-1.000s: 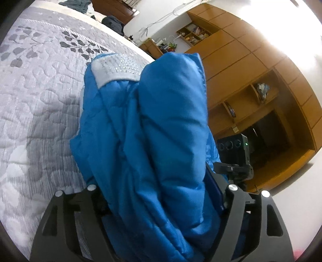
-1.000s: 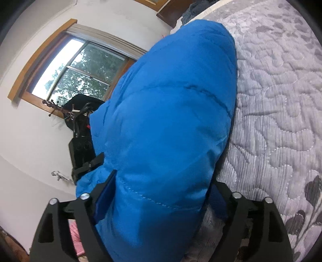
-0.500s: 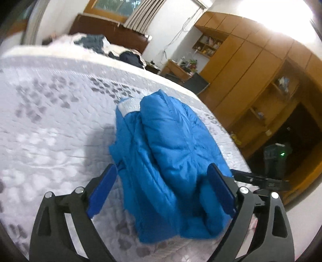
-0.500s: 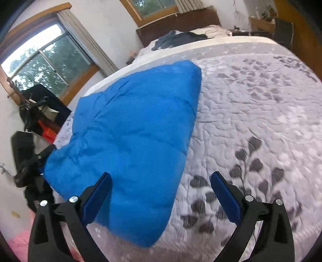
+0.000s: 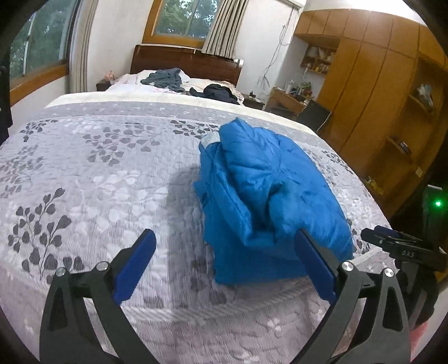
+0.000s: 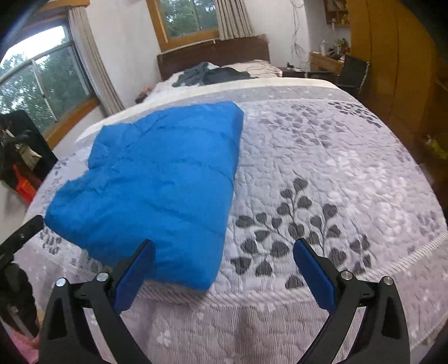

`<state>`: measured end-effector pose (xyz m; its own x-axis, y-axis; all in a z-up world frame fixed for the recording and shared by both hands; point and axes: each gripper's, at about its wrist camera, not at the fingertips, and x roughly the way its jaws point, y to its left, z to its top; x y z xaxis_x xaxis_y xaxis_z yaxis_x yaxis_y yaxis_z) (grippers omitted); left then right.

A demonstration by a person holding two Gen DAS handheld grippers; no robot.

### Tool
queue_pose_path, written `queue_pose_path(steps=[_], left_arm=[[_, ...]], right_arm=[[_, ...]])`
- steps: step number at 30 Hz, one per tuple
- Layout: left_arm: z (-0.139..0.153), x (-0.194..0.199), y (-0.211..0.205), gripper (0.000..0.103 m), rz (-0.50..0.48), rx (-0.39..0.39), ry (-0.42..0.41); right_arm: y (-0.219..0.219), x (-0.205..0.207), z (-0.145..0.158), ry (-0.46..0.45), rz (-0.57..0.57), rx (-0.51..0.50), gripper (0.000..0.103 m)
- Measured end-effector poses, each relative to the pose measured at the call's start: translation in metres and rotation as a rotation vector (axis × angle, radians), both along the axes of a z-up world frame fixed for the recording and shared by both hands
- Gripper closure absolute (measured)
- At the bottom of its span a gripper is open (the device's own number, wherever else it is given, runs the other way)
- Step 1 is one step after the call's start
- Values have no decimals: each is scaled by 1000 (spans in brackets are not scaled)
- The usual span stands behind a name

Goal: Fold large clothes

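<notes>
- Blue, puffy and quilted: folded jacket (image 5: 268,196) lying on the bed (image 5: 92,179), right of centre in the left wrist view, left of centre in the right wrist view (image 6: 165,179).
- Folded into a thick rectangular bundle, near edge close to the front edge of the mattress; pale grey patch, perhaps a label or collar lining, showing at its far left corner in the left view.
- Smooth stitched panel uppermost in the right wrist view; looser, rumpled layers stacked on the side seen from the left.
- Left gripper (image 5: 224,260) at the bottom of its frame, fingers (image 5: 134,266) spread wide, blue pads empty, right pad overlapping the jacket's near corner in the picture, contact impossible to tell.
- Right gripper (image 6: 224,268) likewise low in its frame, fingers (image 6: 315,277) spread wide and holding nothing; left pad overlapping the jacket's near edge in the picture.
- Grey quilted bedspread (image 6: 322,168) with dark leaf prints across the whole bed, bare to the right of the jacket in the right wrist view.
- Dark clothes (image 5: 165,78) heaped near the wooden headboard (image 5: 184,60) at the top centre of the left view.
- Wooden wardrobe (image 5: 372,92) filling the upper right of the left view; window with curtain (image 6: 193,19) above the headboard.
- Black device with a green light (image 5: 436,203) at the right edge of the left view.
</notes>
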<state>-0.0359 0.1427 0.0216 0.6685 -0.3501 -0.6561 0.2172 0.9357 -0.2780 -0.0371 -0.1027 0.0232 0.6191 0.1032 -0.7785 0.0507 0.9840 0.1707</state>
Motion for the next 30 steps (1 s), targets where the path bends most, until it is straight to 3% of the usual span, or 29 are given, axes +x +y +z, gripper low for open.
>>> queue_pose_path(steps=[4,9,30], left_arm=[[-1,-12,-5,5,6,20,-1],[-4,-21,-12,5,25,67,16],[-15,-43,-24,4,49,135,62]], right_arm=[[8,-7,-4,50,-6,-39,4],[15,-21,-3,39,-5,-42,4],[23,-46,-1,21,-55,-127,4]])
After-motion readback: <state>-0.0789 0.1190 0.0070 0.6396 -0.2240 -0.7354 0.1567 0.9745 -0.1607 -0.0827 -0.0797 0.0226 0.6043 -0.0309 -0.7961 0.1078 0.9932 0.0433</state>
